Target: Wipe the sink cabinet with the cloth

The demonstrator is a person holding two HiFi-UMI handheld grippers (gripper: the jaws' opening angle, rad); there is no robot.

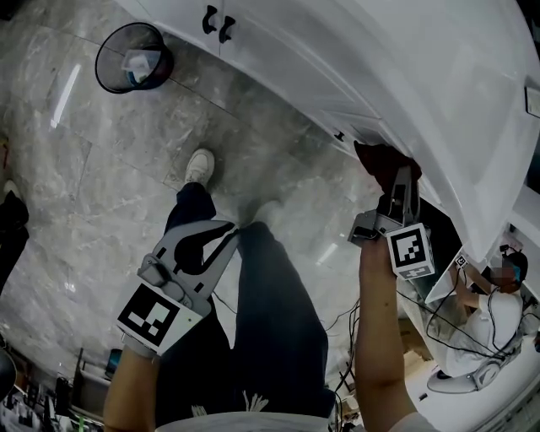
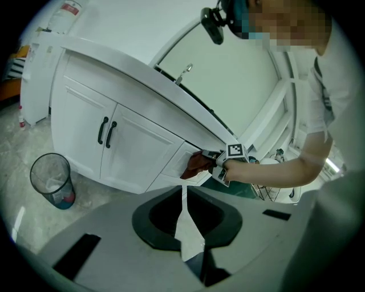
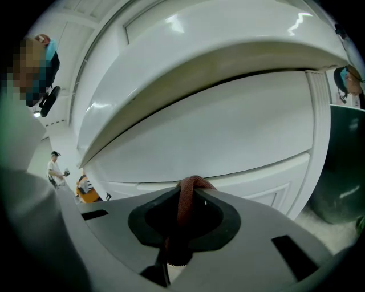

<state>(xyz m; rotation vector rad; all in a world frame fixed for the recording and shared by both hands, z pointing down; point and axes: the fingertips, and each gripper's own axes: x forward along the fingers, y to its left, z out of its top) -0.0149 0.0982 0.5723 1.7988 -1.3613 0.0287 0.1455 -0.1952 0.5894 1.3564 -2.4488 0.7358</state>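
Note:
The white sink cabinet fills the top right of the head view. My right gripper is shut on a dark red cloth and holds it against the cabinet front under the counter's edge. In the right gripper view the cloth bunches between the jaws, close to a white drawer panel. The left gripper view shows the same cloth and right gripper at the drawer. My left gripper hangs low over the floor, away from the cabinet, shut and empty.
A black mesh bin stands on the marble floor left of the cabinet doors with black handles. The person's shoe is in front of the cabinet. Cables lie at lower right. A faucet rises above the counter.

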